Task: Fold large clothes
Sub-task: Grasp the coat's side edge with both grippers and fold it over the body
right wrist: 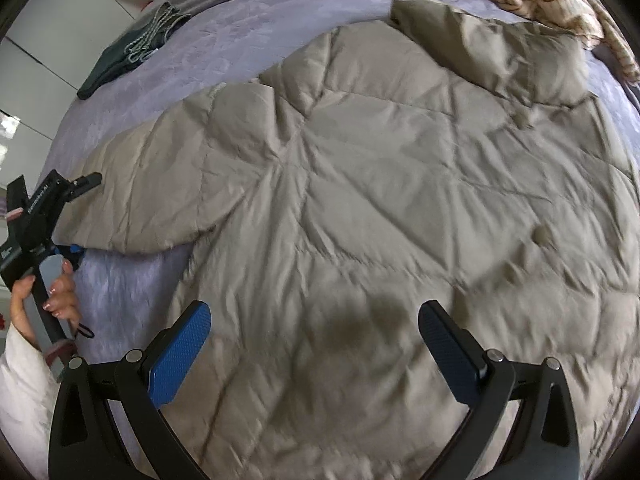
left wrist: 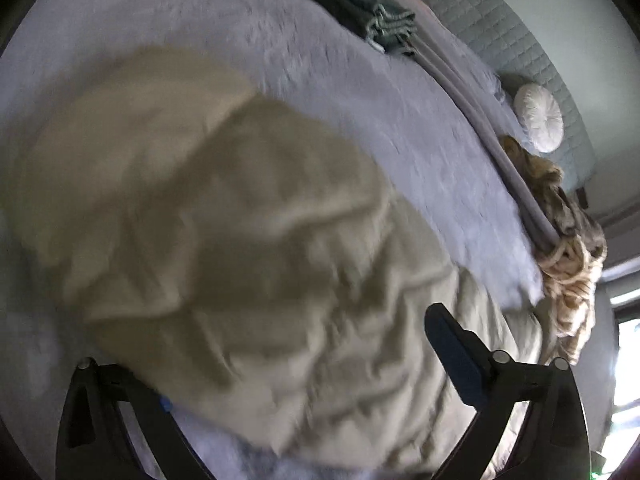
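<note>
Item: beige quilted jacket, a large padded garment, lying spread across the lilac bed cover of a bed. Body panel faces up; one sleeve runs out flat toward the left, and a second sleeve or collar section is turned over near the far edge. Laid broad like this, presumably so seams and edges are reachable for folding.

Right gripper: hovers over the lower body panel, fingers wide apart, nothing between them; its shadow falls on the fabric below. Position suggests a grasp at the hem or body is being lined up.

Left gripper: in its own blurred view, padded fabric bulges across the gap and hides the left finger; the right finger stands clear. Whether cloth is pinched cannot be told. From the right wrist view the gripper sits at the sleeve's end, held by the person's hand.

Adjacent, well apart from the jacket: folded dark green garment; tan striped cloth, heaped at the bed's edge; round white cushion. Likely finished or waiting pieces.
</note>
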Demonstrator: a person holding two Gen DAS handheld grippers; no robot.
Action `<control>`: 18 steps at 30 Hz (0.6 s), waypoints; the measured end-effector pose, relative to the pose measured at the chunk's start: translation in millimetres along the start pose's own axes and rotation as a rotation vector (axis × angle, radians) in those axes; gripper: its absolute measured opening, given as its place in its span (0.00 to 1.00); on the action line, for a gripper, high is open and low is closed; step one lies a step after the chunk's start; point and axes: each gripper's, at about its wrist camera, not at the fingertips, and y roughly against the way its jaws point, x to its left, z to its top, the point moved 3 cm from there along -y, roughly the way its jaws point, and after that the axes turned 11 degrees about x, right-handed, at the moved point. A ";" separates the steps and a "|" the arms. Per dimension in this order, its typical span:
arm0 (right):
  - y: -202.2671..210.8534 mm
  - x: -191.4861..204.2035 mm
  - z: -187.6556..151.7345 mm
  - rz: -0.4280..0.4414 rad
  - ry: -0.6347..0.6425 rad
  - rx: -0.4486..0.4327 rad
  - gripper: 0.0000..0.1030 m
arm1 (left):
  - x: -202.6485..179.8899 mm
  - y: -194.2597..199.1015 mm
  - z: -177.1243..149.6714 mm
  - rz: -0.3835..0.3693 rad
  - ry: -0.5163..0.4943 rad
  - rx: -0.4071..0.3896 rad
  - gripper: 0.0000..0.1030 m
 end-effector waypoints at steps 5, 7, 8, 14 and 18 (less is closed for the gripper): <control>-5.8 18.6 31.8 0.066 -0.003 -0.055 1.00 | 6.0 -4.4 23.5 0.037 -0.030 -0.027 0.22; -6.4 22.8 42.4 0.110 -0.021 -0.081 0.99 | 5.2 4.4 27.8 0.019 -0.040 -0.037 0.11; -5.9 23.5 47.1 0.140 -0.040 -0.104 0.96 | -2.8 8.4 27.7 0.028 -0.059 -0.048 0.11; -34.7 30.9 67.4 0.324 -0.099 -0.059 0.10 | -56.8 56.7 9.1 0.110 -0.270 -0.161 0.11; -62.4 40.1 69.0 0.402 -0.086 -0.013 0.09 | -106.7 89.4 -10.8 0.049 -0.420 -0.200 0.11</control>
